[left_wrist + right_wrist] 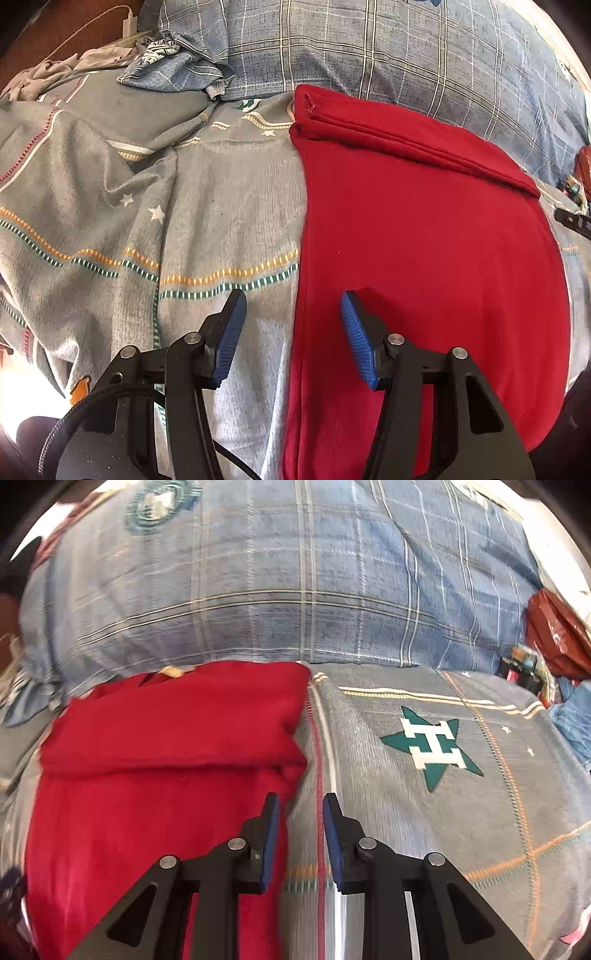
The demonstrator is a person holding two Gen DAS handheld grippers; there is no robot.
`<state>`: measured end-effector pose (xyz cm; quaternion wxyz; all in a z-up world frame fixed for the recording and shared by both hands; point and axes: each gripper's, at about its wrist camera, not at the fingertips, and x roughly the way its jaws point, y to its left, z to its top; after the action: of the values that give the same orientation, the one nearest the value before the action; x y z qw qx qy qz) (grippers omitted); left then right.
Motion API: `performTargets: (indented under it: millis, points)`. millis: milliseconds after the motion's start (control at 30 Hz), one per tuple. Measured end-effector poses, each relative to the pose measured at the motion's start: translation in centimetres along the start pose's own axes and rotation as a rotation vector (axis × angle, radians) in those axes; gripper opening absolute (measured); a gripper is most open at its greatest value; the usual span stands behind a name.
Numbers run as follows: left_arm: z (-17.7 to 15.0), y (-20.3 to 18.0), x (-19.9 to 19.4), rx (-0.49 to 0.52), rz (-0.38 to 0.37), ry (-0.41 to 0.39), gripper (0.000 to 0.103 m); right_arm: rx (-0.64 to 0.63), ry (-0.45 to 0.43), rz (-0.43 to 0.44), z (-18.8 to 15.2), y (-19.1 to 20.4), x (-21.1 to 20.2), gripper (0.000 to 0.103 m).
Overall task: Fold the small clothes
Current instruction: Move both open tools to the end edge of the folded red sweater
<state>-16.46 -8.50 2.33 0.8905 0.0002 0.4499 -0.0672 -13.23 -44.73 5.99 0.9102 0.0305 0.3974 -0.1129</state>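
Red garment runs off-frame beneath parted left tongs.

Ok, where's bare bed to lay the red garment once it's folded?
Two patches of bedspread are bare: left of the red garment, out to the wrinkles, and right of it around the green star. Crowded spots: the clothes heap at far left by the plaid pillow, and clutter at far right.

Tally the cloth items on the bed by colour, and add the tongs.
Red garment: 1
Blue plaid pillow: 1
Grey patterned bedsheet: 1
Crumpled blue plaid cloth: 1
Tongs, both open: 2, left tongs, right tongs
Total: 6
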Motion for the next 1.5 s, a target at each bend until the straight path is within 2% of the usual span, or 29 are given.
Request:
performTargets:
  millis: [100, 300, 467, 667, 1033, 1100, 1267, 1500]
  points:
    - [-0.4, -0.2, -0.5, 0.006, 0.005, -0.004, 0.054, -0.055, -0.001, 0.044, -1.9, 0.7, -2.3, 0.039]
    - [-1.3, -0.4, -1.4, 0.014, 0.007, -0.009, 0.054, -0.111, 0.011, 0.12, -6.0, 2.6, -5.0, 0.039]
    - [-1.9, -0.4, -2.0, 0.015, 0.01, -0.02, 0.054, -0.144, 0.038, 0.156, -8.6, 3.8, -5.5, 0.039]
    - [-2.7, -0.3, -2.8, 0.02, 0.018, -0.028, 0.054, -0.16, 0.098, 0.141, -11.1, 4.2, -4.7, 0.039]
    - [-3.3, -0.5, -3.4, 0.022, 0.015, -0.036, 0.054, -0.174, 0.1, 0.137, -12.6, 3.9, -6.0, 0.042]
    - [-3.6, -0.4, -3.5, 0.022, 0.002, -0.025, 0.054, -0.165, 0.106, 0.146, -12.7, 3.8, -6.2, 0.045]
    - [-4.9, 0.6, -3.5, -0.002, -0.083, 0.045, 0.054, -0.138, 0.138, 0.169, -13.7, 2.8, -7.1, 0.045]
    - [-7.1, 2.1, -3.5, -0.037, -0.156, 0.112, 0.054, -0.094, 0.198, 0.222, -15.7, 0.8, -7.8, 0.045]
